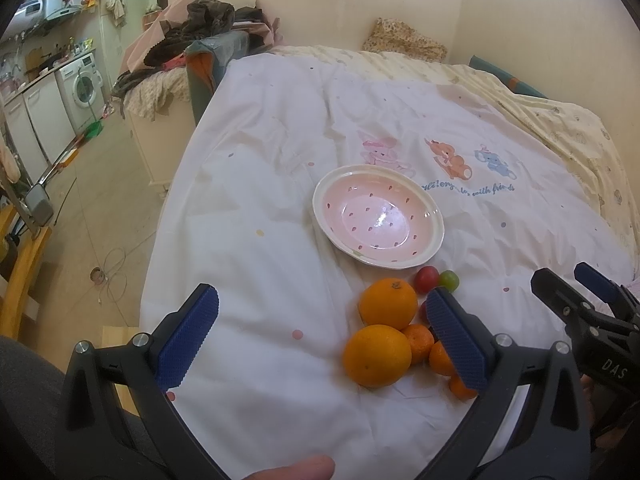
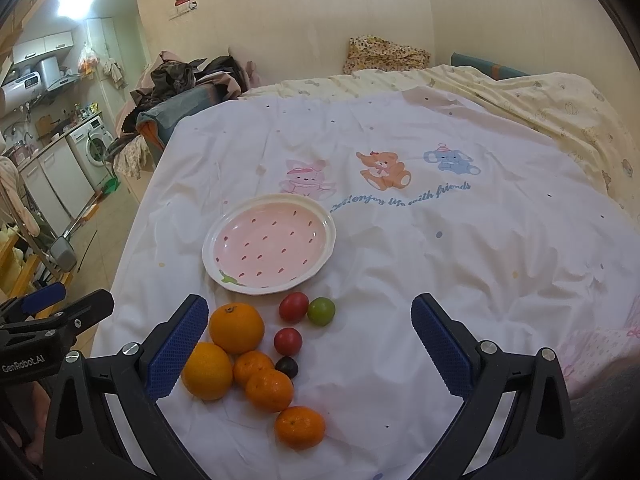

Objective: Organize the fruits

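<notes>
Near the bed edge, fruit pile (image 2: 256,360) sits between both wide-open jaws, seemingly untouched.

Cream walls (image 2: 280,20), plain, meeting in corner at 1 o'clock. Bed fills centre; white duvet cover (image 2: 460,248) printed with cartoon animals and blue script, pale yellow patterned sheet (image 2: 560,108) at 2 o'clock. Floral pillow (image 2: 384,56) against wall at 12 o'clock. Heap of clothes (image 2: 184,76) on low furniture at 11 o'clock. Kitchen nook at 10 o'clock: washing machine (image 1: 82,82) under counter, white cabinets (image 2: 44,46) above, bright ceiling light (image 2: 74,2). Beige tiled floor (image 1: 92,200) at 9 o'clock, loose cable (image 1: 114,276) on it.
</notes>
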`<state>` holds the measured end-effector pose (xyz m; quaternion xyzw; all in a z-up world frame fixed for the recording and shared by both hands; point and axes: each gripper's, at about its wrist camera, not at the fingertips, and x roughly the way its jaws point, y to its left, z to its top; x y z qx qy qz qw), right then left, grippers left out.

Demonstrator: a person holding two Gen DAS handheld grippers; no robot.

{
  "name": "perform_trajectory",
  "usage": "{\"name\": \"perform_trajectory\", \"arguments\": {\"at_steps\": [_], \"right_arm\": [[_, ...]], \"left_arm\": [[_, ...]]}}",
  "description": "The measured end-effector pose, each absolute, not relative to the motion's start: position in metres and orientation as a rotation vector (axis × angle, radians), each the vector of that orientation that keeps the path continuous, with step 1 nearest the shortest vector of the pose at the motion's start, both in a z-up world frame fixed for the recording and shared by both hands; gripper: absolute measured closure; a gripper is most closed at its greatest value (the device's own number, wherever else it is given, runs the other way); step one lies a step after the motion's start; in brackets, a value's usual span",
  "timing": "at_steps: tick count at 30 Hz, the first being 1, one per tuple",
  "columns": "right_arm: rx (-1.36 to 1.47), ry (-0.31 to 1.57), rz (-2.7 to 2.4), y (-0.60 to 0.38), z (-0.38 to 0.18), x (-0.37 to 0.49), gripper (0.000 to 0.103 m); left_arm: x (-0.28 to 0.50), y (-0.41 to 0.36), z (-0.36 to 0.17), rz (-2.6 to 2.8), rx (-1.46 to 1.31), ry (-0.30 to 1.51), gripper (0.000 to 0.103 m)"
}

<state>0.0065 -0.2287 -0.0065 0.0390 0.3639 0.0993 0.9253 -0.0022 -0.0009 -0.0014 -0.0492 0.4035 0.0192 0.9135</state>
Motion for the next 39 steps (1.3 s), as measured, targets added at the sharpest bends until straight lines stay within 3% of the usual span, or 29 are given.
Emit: {"name": "perform_trajectory", "arguments": {"at_steps": [39], "right_arm": [[0.099, 0.805, 0.189, -0.2277, -0.0157, 0.0142, 0.0]], "left_arm": [[-0.0002, -0.0017, 0.0006, 0.048, -0.099, 0.838, 0.001]]}}
